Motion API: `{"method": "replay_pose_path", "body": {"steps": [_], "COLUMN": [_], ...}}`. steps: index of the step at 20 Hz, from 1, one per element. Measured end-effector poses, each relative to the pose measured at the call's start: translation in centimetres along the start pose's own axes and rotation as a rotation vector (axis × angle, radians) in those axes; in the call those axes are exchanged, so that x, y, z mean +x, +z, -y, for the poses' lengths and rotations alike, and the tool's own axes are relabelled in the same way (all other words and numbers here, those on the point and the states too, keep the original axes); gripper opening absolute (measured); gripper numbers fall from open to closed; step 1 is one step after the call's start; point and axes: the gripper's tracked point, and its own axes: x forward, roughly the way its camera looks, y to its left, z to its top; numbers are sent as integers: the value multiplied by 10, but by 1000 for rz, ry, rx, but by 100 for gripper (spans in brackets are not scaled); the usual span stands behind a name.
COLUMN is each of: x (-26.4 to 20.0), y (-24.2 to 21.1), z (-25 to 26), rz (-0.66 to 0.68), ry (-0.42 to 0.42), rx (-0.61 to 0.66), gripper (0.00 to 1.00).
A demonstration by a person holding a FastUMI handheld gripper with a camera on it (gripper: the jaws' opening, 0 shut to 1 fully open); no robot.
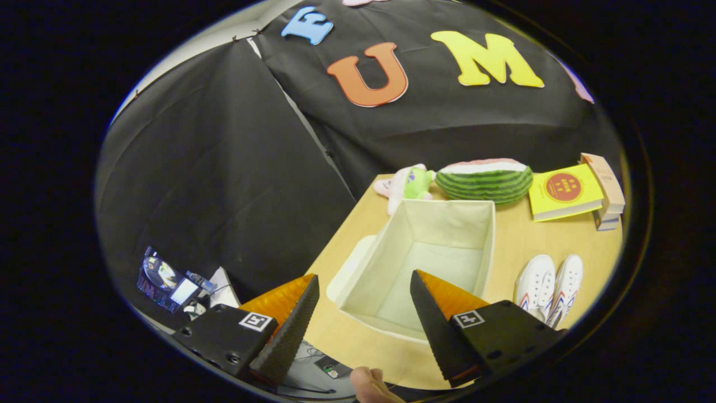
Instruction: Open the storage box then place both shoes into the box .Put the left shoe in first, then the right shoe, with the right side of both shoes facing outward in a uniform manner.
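- Gripper view: the gripper (363,280) has its 2 fingers spread wide apart, holding nothing and touching nothing; each finger body carries 1 small square black-and-white marker tag.
- The storage box (369,254), a cream fabric bin, stands open on the wooden table (517,240), with nothing inside. It sits just ahead of the fingers and between them; the right fingertip overlaps its interior in the view, while the left fingertip sits just off its left wall.
- A pale flat piece, possibly the lid (349,263), lies against the box's left side; I cannot tell for sure.
- The pair of white shoes (549,288) lies side by side on the table to the right of the box, just beyond the right finger, with red and blue stripes on their sides.
- Beyond the box, at the table's far edge: a small plush toy (405,184), a watermelon-slice cushion (484,180), then a yellow book (564,193) with a red round emblem, its writing too small to read, resting against a stack of books (607,193).
- A fingertip of a person (372,386) shows below, between the fingers.
- Left of the table, low down, sits some electronic equipment with screens (168,282).
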Motion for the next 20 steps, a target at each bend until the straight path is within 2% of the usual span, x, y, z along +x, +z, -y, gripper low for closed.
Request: {"method": "replay_pose_path", "body": {"steps": [6,10,14,18,20], "x": [-12,-23,-31,-16,-13], "y": [-30,-49,-87,-112,-126], "z": [115,173,237,287,303], "rz": [-41,-71,-180,-282,-342], "ry": [-191,-293,-421,-470,-491], "rx": [-8,-1,25,11,-16], "gripper": [100,100,100,99,92]}}
